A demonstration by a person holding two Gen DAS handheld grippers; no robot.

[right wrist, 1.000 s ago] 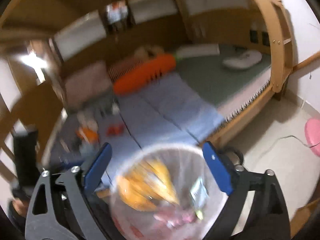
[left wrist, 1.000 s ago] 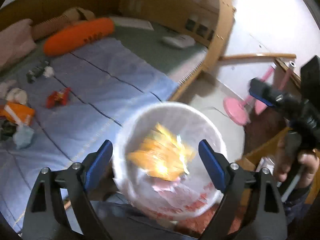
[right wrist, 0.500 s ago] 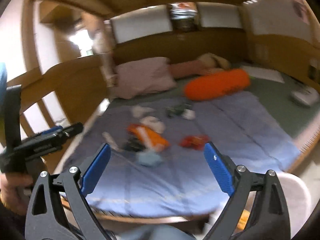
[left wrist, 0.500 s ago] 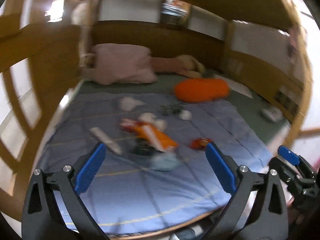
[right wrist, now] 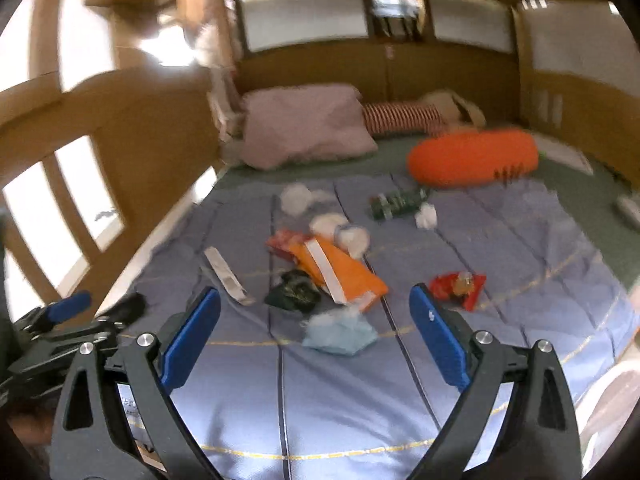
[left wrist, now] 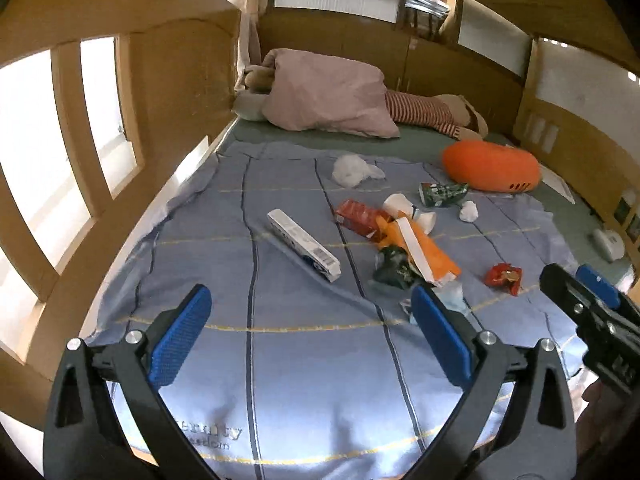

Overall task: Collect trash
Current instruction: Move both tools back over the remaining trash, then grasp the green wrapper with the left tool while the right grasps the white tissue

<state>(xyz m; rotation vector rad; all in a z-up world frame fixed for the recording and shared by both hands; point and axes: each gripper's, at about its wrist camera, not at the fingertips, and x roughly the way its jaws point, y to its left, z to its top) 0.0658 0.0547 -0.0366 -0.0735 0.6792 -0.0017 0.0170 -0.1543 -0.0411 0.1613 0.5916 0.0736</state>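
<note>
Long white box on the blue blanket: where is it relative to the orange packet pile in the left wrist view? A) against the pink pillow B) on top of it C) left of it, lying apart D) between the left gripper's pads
C: the long white box lies flat on the blanket, left of the orange packet, untouched by either gripper.

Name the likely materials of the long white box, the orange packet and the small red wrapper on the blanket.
Long white box: probably matte printed card, judging by crisp edges and barcode. Orange packet: likely smooth plastic film or coated paper, slightly creased. Small red wrapper: seemingly glossy foil or plastic, crumpled and glinting.
</note>
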